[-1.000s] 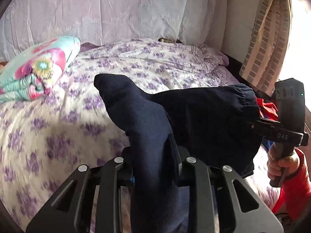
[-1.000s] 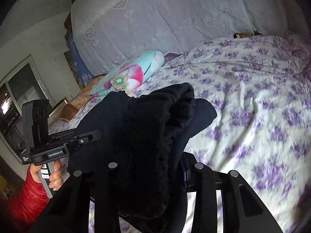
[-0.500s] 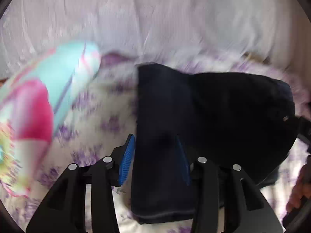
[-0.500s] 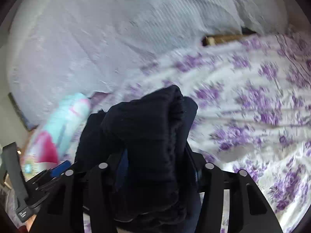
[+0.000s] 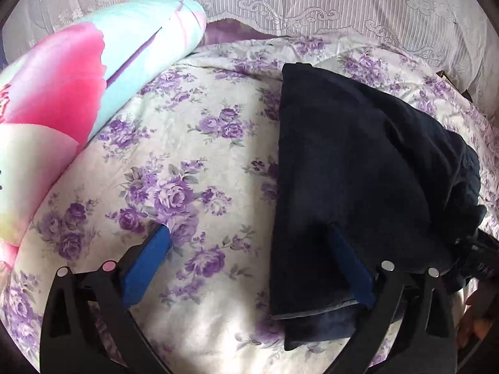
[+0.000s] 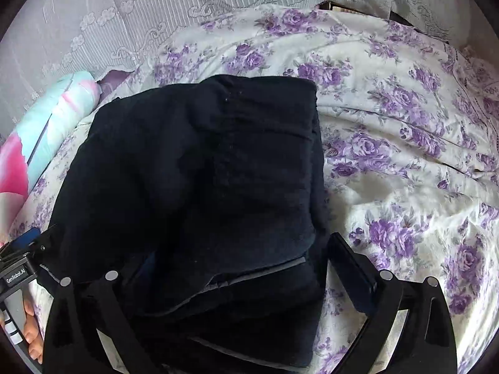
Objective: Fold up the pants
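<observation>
The folded dark pants (image 5: 358, 168) lie on the bed (image 5: 193, 162), long axis running from the claws toward the lace curtain (image 5: 312, 3). To their left lies a rolled floral blanket (image 5: 78, 71). The left claw (image 5: 249, 265) and right claw (image 6: 224, 277) are opening wide, pads off the cloth between them.

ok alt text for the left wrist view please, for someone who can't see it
Folded dark navy fabric pants lie on a white bedspread with purple roses, released. The left gripper is opening, jaws wide: one blue-padded finger rests on the pants' near edge, the other over bare bedspread. A rolled pink and turquoise floral blanket lies behind.
</observation>
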